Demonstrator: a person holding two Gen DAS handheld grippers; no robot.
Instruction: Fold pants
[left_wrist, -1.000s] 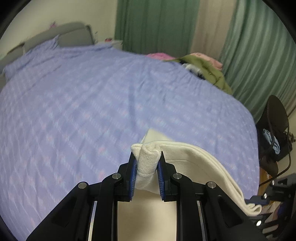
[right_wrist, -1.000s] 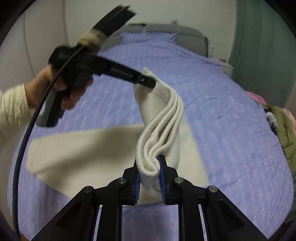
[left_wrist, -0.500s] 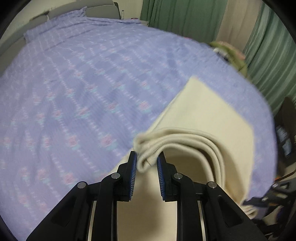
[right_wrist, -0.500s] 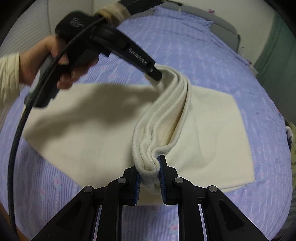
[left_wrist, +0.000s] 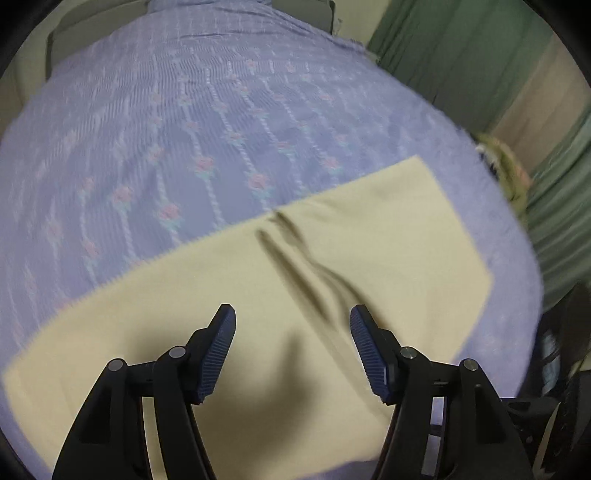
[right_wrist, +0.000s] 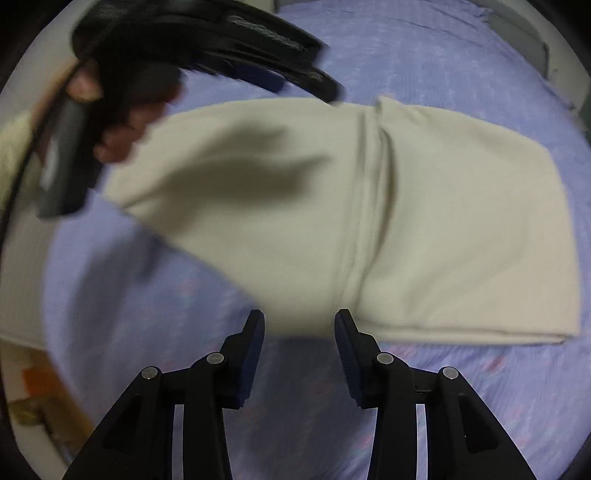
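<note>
Pants laid folded on bed. Left gripper and right gripper fingers just parted, nothing between: fold released to settle flat.

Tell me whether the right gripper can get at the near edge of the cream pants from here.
Probably yes: the right gripper is open just short of the pants, with only bare bedspread between.

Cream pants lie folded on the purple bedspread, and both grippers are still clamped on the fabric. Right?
Not quite. The pants lie on the bedspread, but both wrist views show the left gripper and right gripper with jaws just opened and nothing between them.
</note>
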